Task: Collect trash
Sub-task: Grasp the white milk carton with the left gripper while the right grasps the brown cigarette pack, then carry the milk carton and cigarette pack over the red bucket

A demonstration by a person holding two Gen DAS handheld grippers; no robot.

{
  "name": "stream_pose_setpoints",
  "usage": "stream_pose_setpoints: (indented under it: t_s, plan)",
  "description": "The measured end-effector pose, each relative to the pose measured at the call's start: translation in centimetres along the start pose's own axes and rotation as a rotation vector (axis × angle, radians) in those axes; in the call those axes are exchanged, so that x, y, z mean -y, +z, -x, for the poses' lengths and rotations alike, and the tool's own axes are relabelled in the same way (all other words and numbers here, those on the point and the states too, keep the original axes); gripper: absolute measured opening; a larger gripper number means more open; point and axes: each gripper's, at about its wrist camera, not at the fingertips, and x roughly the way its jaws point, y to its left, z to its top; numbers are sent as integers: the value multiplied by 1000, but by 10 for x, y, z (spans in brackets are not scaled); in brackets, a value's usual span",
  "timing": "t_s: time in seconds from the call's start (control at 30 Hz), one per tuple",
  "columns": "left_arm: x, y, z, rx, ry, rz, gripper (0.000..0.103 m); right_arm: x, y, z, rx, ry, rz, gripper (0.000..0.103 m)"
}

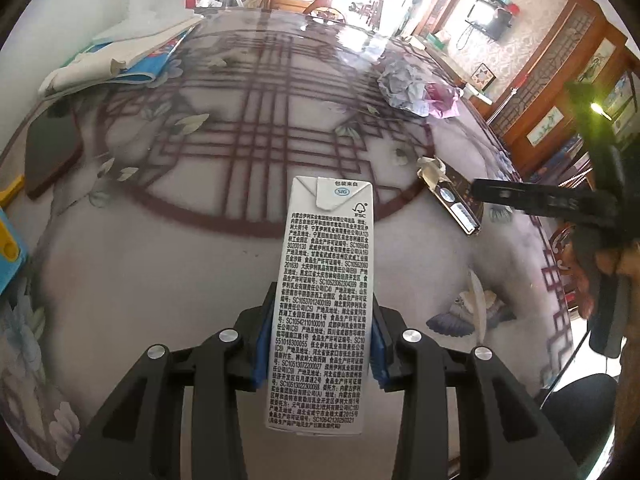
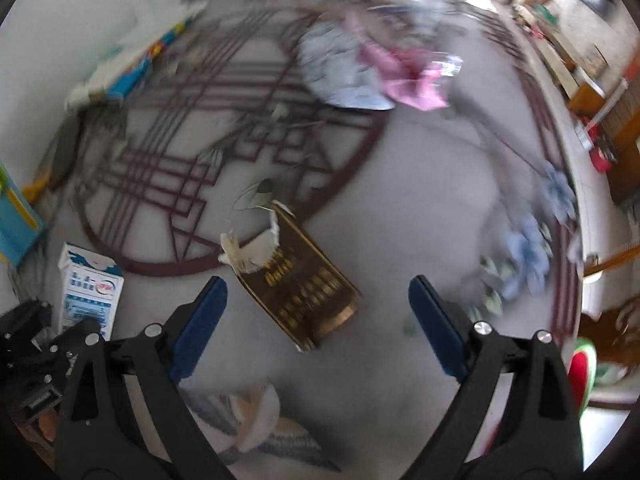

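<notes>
Gripping a carton (image 1: pixel 326 300) between its blue pads, the left gripper (image 1: pixel 320 344) holds it over the table (image 1: pixel 160 260); right of it, the right gripper (image 2: pixel 316 328) hangs wide open above a torn brown box (image 2: pixel 300 280) lying flat there.

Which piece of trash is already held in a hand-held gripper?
The white milk carton, clamped in the left hand-held gripper. The torn brown box and crumpled wrappers lie loose on the table.
</notes>
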Motion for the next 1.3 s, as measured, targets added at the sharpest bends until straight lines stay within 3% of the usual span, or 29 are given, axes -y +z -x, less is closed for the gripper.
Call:
stream_pose_setpoints:
  t_s: [0.2,0.3,0.4,0.7,0.77,0.83,0.97,1.0,1.13,1.3]
  plan:
    - [-2,1,-4,-13,-21,20,35,-10,5,-24,-87,-8,45,90]
    - [-2,1,-4,-15,-26,21,35,-13,2,-26,-94,4,43,68]
    - [-2,1,-4,-16,-28,25,35,-15,-2,-23,-88,12,41,58]
    - [-1,0,-6,-28,-26,28,39,-26,-16,-17,-86,41,36,58]
    - [-2,-1,-8,-39,-26,35,41,-29,-15,-18,-83,40,46,60]
    - [-4,-1,-9,-45,-30,42,42,-29,-14,-19,-71,50,36,71]
    - [-3,-1,-9,-41,-25,33,42,-27,-12,-18,-49,75,-1,72]
    - [-2,-1,-9,-41,-26,31,41,-27,-12,-18,-42,78,-6,71]
    - [0,-1,-9,-39,-24,19,40,-30,-14,-17,-14,81,-1,53]
    - [-4,0,-6,-13,-33,44,39,-29,-21,-7,49,104,-47,51]
